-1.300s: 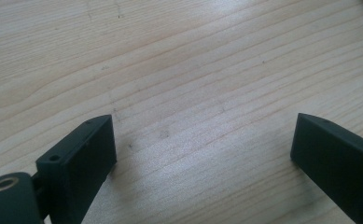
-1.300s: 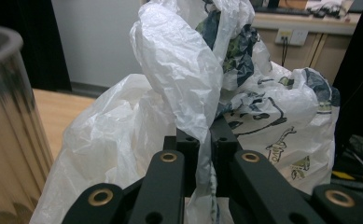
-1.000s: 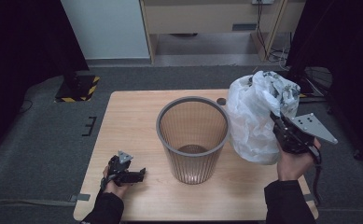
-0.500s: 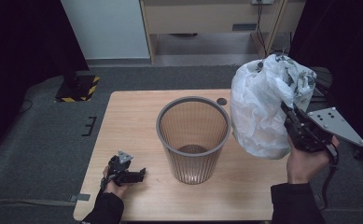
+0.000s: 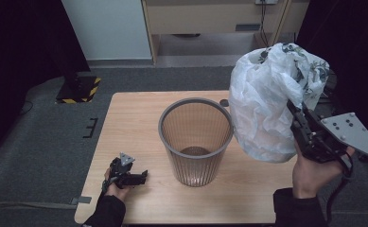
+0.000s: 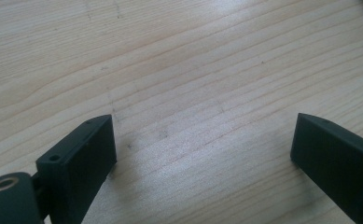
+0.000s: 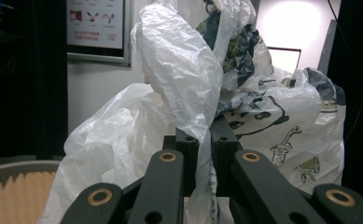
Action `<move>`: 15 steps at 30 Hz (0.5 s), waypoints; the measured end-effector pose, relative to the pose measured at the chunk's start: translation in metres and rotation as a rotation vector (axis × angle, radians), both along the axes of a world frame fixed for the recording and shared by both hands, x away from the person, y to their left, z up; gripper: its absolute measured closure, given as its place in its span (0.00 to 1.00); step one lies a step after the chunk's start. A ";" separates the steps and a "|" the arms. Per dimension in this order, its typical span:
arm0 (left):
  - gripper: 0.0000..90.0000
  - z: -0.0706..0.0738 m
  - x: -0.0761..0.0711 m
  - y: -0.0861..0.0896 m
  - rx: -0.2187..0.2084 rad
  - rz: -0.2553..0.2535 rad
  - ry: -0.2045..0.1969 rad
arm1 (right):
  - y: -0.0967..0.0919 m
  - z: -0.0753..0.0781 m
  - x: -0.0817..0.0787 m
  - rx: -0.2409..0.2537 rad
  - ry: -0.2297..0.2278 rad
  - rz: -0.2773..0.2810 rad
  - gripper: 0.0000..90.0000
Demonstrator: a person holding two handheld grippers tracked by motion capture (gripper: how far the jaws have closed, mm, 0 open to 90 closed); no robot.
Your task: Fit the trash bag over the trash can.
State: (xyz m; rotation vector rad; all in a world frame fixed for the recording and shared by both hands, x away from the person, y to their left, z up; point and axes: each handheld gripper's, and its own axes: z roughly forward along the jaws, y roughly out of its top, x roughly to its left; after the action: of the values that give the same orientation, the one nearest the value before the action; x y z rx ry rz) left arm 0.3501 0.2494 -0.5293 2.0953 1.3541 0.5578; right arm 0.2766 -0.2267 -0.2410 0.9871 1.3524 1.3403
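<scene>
Left gripper (image 5: pixel 125 172) resting on light wooden tabletop (image 5: pixel 139 123), jaws spread, empty. Grey ribbed plastic wastebasket (image 5: pixel 196 139) upright at centre. Right gripper (image 5: pixel 302 125) clamped on crumpled white printed plastic bag (image 5: pixel 271 104), held aloft right of basket, long axis near vertical. Probably bag-fitting step; next: spread mouth over rim.

The basket (image 5: pixel 196 142) stands on the table (image 5: pixel 125 123), about midway across it. My left gripper (image 5: pixel 133 178) lies on the tabletop near the front edge, well to the left of the basket, apart from it. My right gripper (image 5: pixel 299 124) is up off the table to the basket's right, with the bag (image 5: pixel 267 104) hanging just beside the basket's right rim, above the table's right side. A small round thing (image 5: pixel 224 102) lies on the table behind the basket.
</scene>
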 end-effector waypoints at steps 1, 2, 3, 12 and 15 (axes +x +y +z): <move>0.07 0.000 0.000 0.000 -0.001 0.000 0.000 | 0.002 0.002 -0.002 -0.003 -0.008 0.003 0.95; 0.07 0.000 0.000 0.000 -0.001 0.000 0.000 | 0.005 0.004 -0.005 -0.004 -0.013 0.006 0.95; 0.07 0.000 0.000 0.000 -0.001 -0.001 0.000 | 0.008 0.006 -0.007 -0.005 -0.020 0.008 0.95; 0.07 0.000 0.000 0.000 -0.002 0.000 0.001 | 0.036 0.000 -0.019 -0.014 -0.032 0.039 0.95; 0.07 0.000 0.000 0.000 -0.003 0.001 0.000 | 0.046 -0.007 -0.021 -0.007 -0.029 0.056 0.95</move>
State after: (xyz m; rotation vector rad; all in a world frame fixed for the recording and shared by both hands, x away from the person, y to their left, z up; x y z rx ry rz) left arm 0.3500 0.2495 -0.5294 2.0928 1.3550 0.5561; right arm 0.2551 -0.1805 -0.2478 0.9278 1.3703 1.3858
